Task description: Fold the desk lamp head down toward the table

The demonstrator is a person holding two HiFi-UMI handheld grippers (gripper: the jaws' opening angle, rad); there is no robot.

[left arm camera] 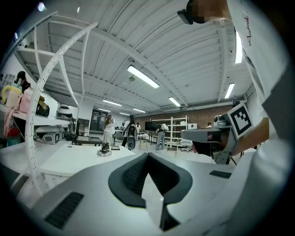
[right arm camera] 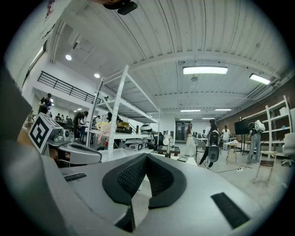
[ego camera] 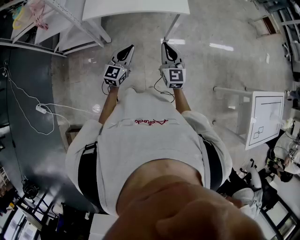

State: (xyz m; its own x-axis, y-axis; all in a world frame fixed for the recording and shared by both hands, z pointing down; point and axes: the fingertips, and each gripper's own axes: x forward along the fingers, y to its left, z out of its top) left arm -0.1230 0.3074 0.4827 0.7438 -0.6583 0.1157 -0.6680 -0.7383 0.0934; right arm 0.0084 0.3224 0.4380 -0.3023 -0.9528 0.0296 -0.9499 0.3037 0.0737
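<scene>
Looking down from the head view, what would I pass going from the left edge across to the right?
white power strip on its cable → left gripper, fingers together → right gripper, fingers together → small white table with black lines on its top

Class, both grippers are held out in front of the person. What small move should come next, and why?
Probably a step toward the white table. The left gripper and right gripper are both shut and empty. They are held level over the floor, short of the table, with no lamp within reach.
</scene>
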